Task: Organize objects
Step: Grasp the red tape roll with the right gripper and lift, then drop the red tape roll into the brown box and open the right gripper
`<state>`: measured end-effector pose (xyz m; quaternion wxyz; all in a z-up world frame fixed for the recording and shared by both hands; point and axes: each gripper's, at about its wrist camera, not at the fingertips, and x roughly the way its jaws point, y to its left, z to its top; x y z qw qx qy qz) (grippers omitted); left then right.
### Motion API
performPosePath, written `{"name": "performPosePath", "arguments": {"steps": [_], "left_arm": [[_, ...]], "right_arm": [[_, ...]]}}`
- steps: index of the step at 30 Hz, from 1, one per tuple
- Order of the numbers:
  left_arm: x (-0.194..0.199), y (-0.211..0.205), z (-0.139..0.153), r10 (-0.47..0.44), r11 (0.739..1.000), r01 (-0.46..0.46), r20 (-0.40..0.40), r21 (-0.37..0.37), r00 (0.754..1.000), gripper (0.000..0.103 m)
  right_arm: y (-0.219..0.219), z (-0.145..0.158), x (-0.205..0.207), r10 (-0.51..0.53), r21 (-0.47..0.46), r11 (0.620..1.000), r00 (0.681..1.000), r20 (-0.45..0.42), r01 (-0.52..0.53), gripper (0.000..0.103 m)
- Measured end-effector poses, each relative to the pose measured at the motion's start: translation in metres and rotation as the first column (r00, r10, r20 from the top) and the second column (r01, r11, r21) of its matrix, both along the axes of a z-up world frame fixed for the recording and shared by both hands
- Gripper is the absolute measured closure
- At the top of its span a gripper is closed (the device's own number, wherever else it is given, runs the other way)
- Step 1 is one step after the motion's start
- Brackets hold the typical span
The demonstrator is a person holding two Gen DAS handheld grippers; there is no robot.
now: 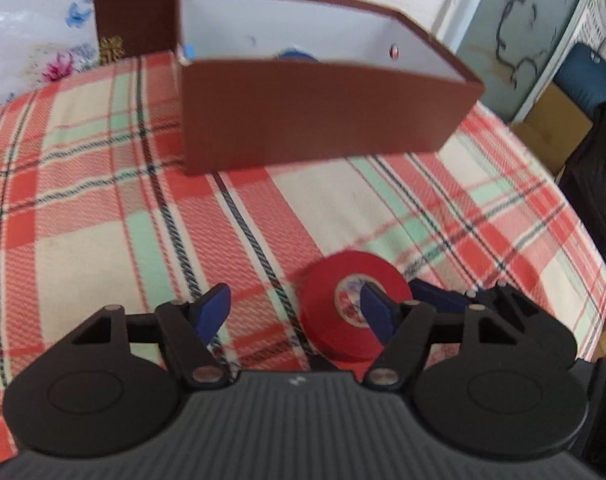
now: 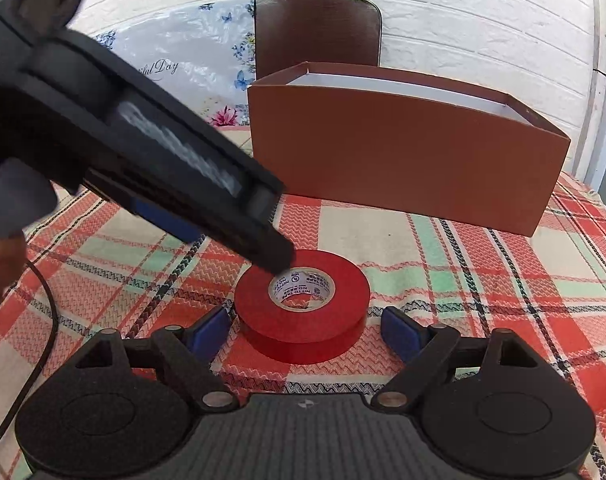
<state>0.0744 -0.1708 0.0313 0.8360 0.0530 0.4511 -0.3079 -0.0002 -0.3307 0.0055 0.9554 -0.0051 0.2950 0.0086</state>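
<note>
— Right wrist view: where's the red tape roll point(image 2: 302, 305)?
— Flat on the tabletop point(image 2: 443, 248), just before the brown box point(image 2: 403, 160), between the right gripper point(image 2: 305, 330)'s spread, empty jaws.
— Risk?
— The left gripper point(image 1: 295, 306), also released, crowds the roll; both closing could collide and knock it away.

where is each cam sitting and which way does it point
Left wrist: on the left claw, looking forward over the plaid cloth to the brown box; its own open fingers show, one by the tape's core.
Right wrist: on the right claw, low, facing the tape and box; its open fingers flank the roll, and the left claw crosses in from upper left.
Shared: tape, box, cloth.
</note>
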Motion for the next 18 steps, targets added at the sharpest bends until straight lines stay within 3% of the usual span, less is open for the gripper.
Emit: {"name": "performPosePath", "arguments": {"steps": [4, 6, 7, 9, 12, 15, 18], "left_arm": [[-0.004, -0.003, -0.014, 0.005, 1.000, -0.005, -0.027, -0.010, 1.000, 0.032], [0.001, -0.002, -0.016, -0.003, 1.000, 0.002, -0.040, -0.031, 0.999, 0.066], [0.004, -0.004, -0.016, -0.012, 0.999, 0.009, -0.060, -0.045, 0.998, 0.072], [0.002, -0.007, -0.010, -0.003, 0.999, 0.001, -0.052, -0.042, 0.999, 0.073], [-0.013, -0.015, 0.015, -0.028, 0.999, 0.030, 0.069, -0.027, 0.997, 0.073], [-0.016, -0.024, 0.046, -0.045, 0.998, 0.053, 0.193, -0.040, 0.980, 0.073], [0.004, -0.035, 0.076, -0.028, 0.995, 0.051, 0.251, -0.087, 0.968, 0.073]], "right_arm": [[-0.002, 0.000, 0.002, -0.001, 0.014, 1.000, 1.000, 0.001, 0.001, 0.032], [0.001, 0.000, 0.002, 0.008, 0.004, 1.000, 1.000, 0.012, -0.008, 0.032], [0.003, 0.000, 0.002, 0.015, -0.007, 1.000, 1.000, 0.016, -0.015, 0.032], [0.009, 0.002, -0.002, 0.008, -0.045, 0.999, 0.999, 0.042, -0.006, 0.032], [0.009, 0.014, -0.011, -0.019, -0.052, 0.998, 0.989, 0.146, 0.027, 0.032], [0.003, 0.032, -0.008, -0.054, -0.044, 0.997, 0.961, 0.271, 0.068, 0.032], [-0.007, 0.051, 0.009, -0.086, -0.047, 0.993, 0.925, 0.371, 0.111, 0.032]]}}
